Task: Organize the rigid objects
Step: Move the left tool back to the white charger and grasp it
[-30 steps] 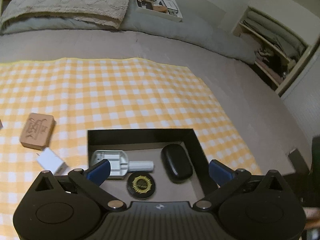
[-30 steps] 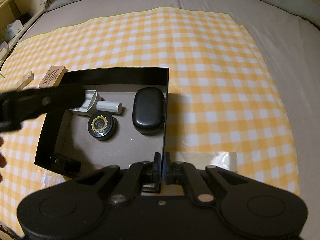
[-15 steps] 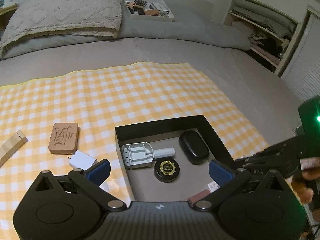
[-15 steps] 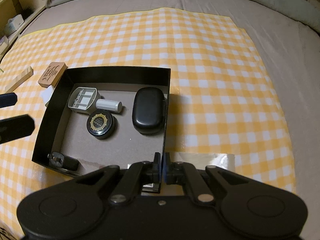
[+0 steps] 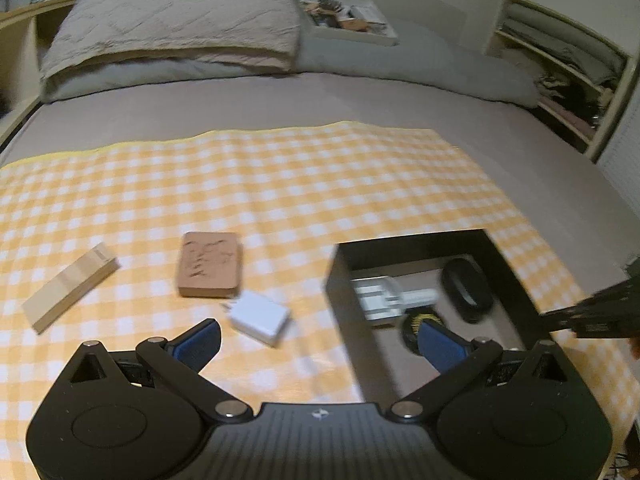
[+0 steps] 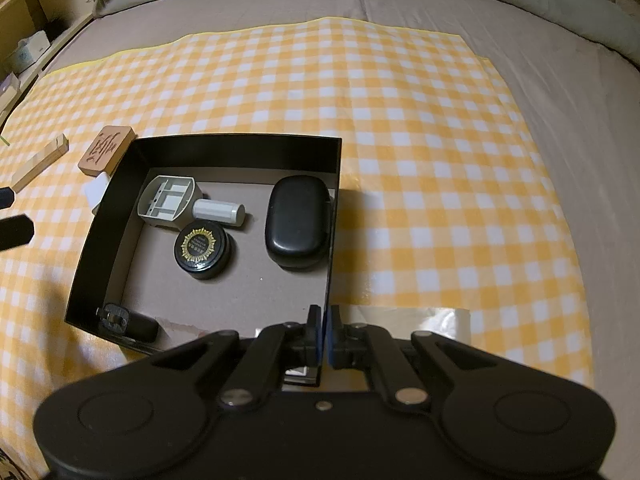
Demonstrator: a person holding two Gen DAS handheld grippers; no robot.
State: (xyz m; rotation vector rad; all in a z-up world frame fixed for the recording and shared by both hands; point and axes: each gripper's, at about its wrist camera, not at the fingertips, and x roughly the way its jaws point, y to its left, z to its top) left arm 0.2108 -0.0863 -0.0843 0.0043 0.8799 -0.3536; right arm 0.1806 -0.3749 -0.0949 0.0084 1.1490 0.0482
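A black open box (image 6: 236, 152) sits on the yellow checked cloth (image 6: 420, 140). It holds a grey plastic part (image 6: 168, 200), a round black tin (image 6: 202, 248), a black oval case (image 6: 298, 220) and a black plug (image 6: 128, 322). My right gripper (image 6: 324, 332) is shut on the box's near right wall. Left of the box lie a white charger (image 5: 260, 314), a carved brown block (image 5: 210, 264) and a pale wooden bar (image 5: 68, 286). My left gripper (image 5: 318, 340) is open above the cloth, just short of the charger, its right finger over the box (image 5: 412, 246).
The cloth lies on a grey bed sheet (image 5: 320, 100). A pillow (image 5: 172, 24) and a white tray of small items (image 5: 346, 20) lie at the far end. Shelves (image 5: 568, 80) stand at the right. A shiny tape patch (image 6: 420, 318) marks the cloth's near edge.
My left gripper has swung left, from over the box to over the cloth near the white charger, still open. The right gripper has stayed shut in place.
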